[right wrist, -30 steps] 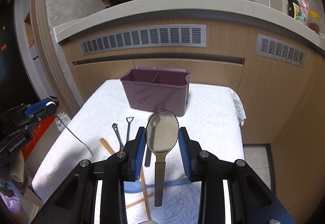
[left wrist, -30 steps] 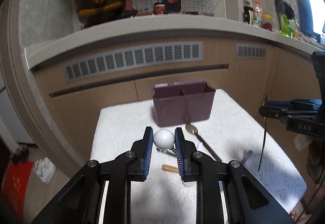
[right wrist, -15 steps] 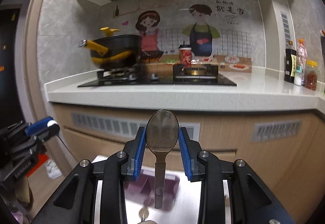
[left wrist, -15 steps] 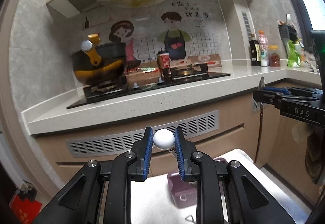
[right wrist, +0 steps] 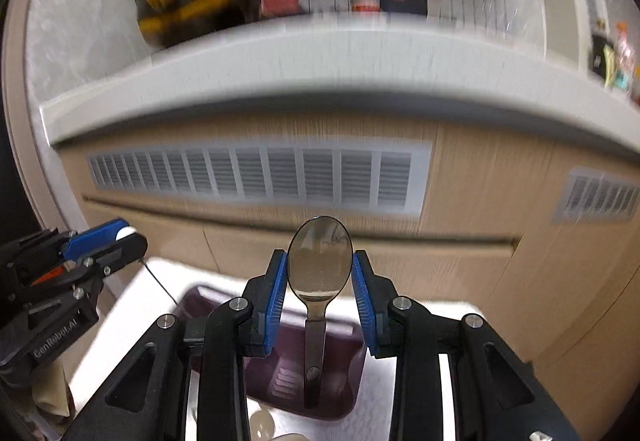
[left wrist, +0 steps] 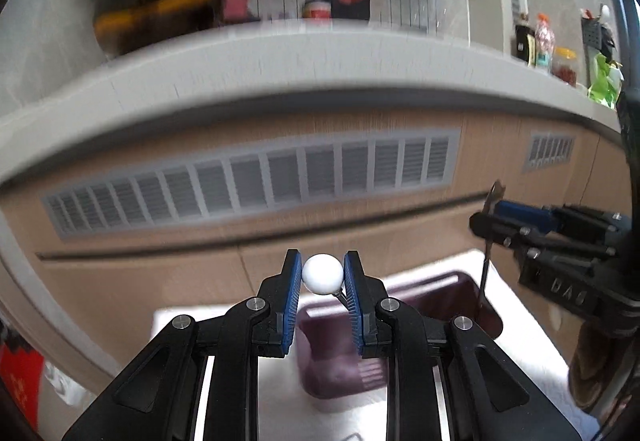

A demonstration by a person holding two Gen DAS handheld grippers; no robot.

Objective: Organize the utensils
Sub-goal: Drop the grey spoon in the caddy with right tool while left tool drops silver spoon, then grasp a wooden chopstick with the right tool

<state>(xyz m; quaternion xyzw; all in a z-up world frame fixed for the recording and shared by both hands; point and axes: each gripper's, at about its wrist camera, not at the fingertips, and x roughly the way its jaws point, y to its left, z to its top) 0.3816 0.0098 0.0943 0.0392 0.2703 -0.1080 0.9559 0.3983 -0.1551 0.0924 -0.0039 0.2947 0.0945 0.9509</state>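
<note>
Metal spoon [right wrist: 320,265] upright at lower centre of the right view, bowl up, handle hanging over the purple organizer bin [right wrist: 344,393]; white ball-topped utensil [left wrist: 322,274] at lower centre of the left view, above the same bin [left wrist: 452,297]

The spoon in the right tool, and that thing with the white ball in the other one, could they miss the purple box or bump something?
Maybe. The right tool pinches the spoon by its bowl only, with the handle hanging over the purple box, so it might swing and catch the rim. The left tool grips the white ball, whose thin stem hangs down too. Both tools are over the same box, so they might knock together.
</note>
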